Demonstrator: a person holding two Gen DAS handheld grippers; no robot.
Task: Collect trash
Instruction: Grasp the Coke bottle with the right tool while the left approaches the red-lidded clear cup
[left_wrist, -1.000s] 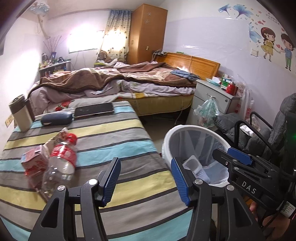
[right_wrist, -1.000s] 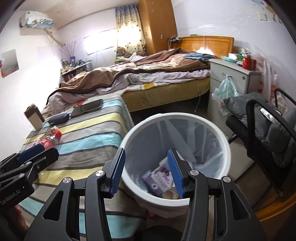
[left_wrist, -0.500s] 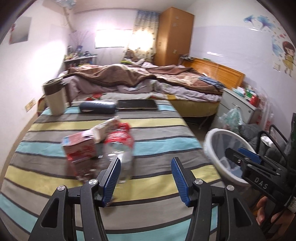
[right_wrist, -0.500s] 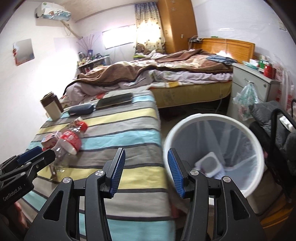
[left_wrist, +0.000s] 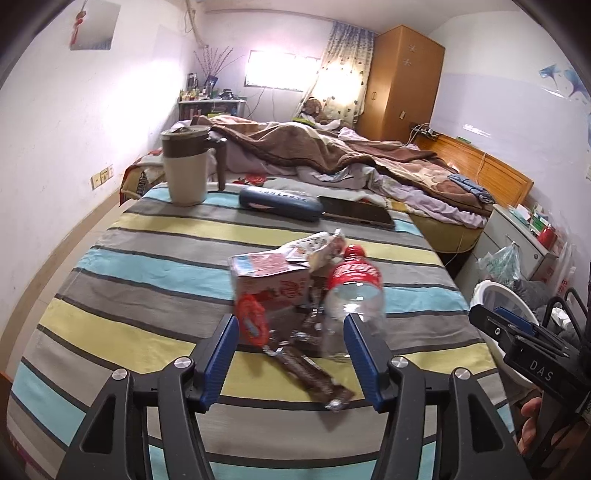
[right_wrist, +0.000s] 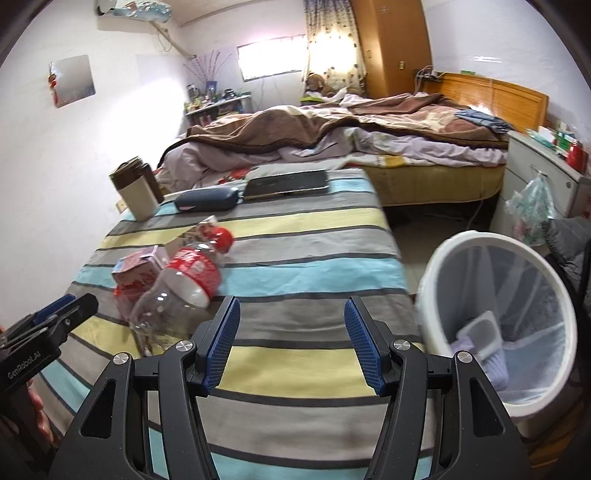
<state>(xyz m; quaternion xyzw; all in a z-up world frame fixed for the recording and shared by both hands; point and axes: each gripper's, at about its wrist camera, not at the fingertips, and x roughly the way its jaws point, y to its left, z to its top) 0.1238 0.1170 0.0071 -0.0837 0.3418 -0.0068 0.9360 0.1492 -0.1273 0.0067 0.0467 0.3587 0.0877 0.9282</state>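
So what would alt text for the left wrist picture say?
An open left gripper hovers over litter on a striped tablecloth: a clear plastic bottle, a red-and-white carton and a brown wrapper. An unmade bed lies behind.

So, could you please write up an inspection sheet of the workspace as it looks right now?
Surface: striped tablecloth, fully covered table.
Job's things: plastic bottle, red carton, brown wrapper and crumpled paper clustered together; white bin beside the table, some trash inside.
Clutter: mug, blue case, tablet at the far end.
Grippers: left tongs open, facing the pile; right tongs open, empty.
Cables: one hanging by the bed.
Surroundings: unmade bed, wardrobe, nightstand.
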